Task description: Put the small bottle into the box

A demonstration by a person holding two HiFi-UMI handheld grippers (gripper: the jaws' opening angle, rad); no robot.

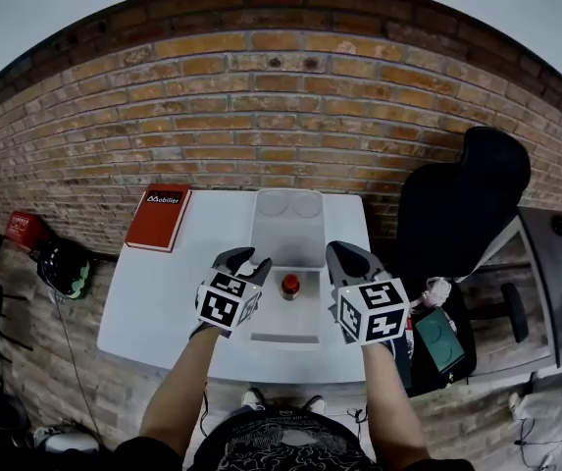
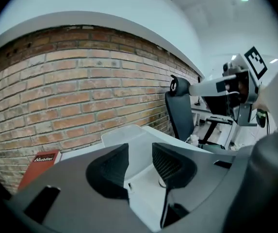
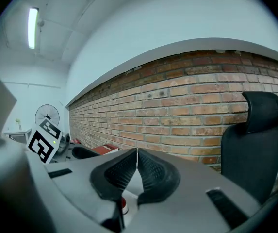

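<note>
Head view: small bottle (image 1: 290,285) (red cap) sits inside the box (image 1: 285,339) on the white table (image 1: 153,302).
Left gripper (image 2: 139,152): jaws spread, nothing gripped, at the box's left edge.
Right gripper (image 3: 137,155): jaws pressed together, empty.

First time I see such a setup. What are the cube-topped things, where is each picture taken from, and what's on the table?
A person holds hand-worked tongs in each hand; the marked cubes are part of them. One camera sits on the person's head, looking down; the other two ride on the tongs and look along their jaws. On the white table lie a red book and an open clear box, with a small red-capped bottle seemingly standing inside it. The left tongs are open and empty; the right tongs are shut, holding nothing.
</note>
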